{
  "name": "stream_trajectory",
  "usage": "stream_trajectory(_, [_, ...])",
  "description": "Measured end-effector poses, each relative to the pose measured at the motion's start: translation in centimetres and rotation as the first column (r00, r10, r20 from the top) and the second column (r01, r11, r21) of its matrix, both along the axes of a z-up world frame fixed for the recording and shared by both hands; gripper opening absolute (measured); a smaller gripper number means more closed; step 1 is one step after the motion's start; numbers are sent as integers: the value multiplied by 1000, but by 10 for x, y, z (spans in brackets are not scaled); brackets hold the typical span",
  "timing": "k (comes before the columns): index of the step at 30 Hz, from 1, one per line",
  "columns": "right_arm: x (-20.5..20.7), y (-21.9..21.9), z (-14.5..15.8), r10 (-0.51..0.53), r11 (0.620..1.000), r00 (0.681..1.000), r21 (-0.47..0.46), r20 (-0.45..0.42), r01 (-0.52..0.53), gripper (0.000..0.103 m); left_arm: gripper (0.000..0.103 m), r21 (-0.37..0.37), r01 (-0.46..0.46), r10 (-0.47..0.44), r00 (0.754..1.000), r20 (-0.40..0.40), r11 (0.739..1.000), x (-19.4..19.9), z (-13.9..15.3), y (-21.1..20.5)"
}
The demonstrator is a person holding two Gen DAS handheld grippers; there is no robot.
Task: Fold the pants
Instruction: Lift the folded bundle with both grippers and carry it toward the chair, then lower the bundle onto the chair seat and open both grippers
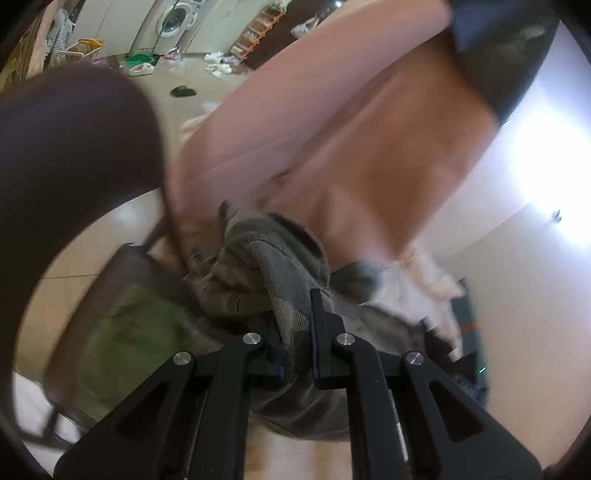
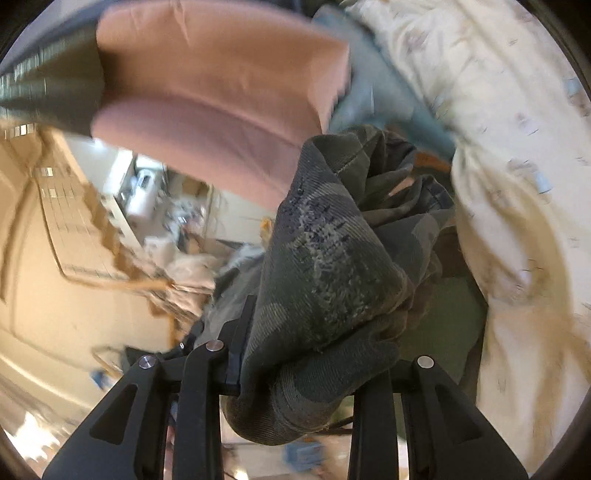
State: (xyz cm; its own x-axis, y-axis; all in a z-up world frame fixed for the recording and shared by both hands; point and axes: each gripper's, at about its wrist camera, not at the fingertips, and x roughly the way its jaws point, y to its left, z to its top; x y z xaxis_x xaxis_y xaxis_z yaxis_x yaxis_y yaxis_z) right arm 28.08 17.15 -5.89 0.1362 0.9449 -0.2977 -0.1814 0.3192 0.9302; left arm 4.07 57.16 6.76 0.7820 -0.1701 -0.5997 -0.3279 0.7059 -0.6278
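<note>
The camouflage pants hang bunched in the air between both grippers. In the left wrist view my left gripper is shut on a narrow fold of the pants, which drapes down between the black fingers. In the right wrist view my right gripper is shut on a thick wad of the same pants; the cloth covers the right finger, and only the left finger shows. A person's bare forearm crosses above the pants in the left view, and the other forearm fills the top of the right view.
A brown chair with a green seat cushion stands at the left, close below the pants. A cream patterned bedcover lies along the right. Farther off, a tiled floor holds a washing machine and scattered bags.
</note>
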Motion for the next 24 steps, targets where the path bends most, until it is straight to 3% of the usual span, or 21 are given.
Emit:
stream_trajectory(3, [-20,28,-61,54,997,998,-54,-19,-55,31,7,26,6,-2,988,-157,1000,-22,-74,18])
stream_trajectory(5, [-40,39,-111,110,990,991,-83,-81,-117,30,7,62,30,-12,964,-266,998,-38,-114,15])
stream_trajectory(7, [-60,44,-140,138,980,983,-124,-125,-153,31,8,68,19,6,936,-352,998,-58,-145,16])
stream_trajectory(11, [-98,36,-169,140,972,973,-164,-184,-171,46,13,127,50,9,904,-428,991,-77,-168,1])
stream_trajectory(12, [-103,32,-174,131,970,970,-174,-203,-167,60,13,135,61,4,900,-436,989,-77,-168,-3])
stream_trajectory(13, [-109,24,-183,116,967,961,-194,-250,-167,67,15,153,77,0,892,-453,985,-76,-168,-8])
stream_trajectory(14, [-114,17,-191,115,960,949,-212,-294,-182,75,21,164,81,8,877,-480,983,-75,-167,-12])
stream_trajectory(15, [-116,11,-195,119,953,937,-226,-329,-201,76,29,167,78,15,869,-494,983,-78,-163,-12])
stream_trajectory(16, [-117,5,-195,118,949,928,-234,-352,-210,76,35,171,82,21,849,-528,982,-79,-160,-15])
stream_trajectory(18, [-116,-6,-179,117,925,932,-303,-344,-228,76,38,145,93,-5,856,-518,985,-85,-149,-17])
stream_trajectory(20, [-111,-10,-144,156,883,947,-389,-279,-260,76,38,142,127,-31,841,-540,982,-88,-139,-23])
stream_trajectory(22, [-106,-9,-96,212,829,962,-490,-169,-269,75,38,130,128,-39,844,-535,983,-89,-123,-26])
stream_trajectory(24, [-96,-11,-54,200,814,979,-551,-30,-183,75,38,183,152,-44,869,-493,971,-75,-97,-32])
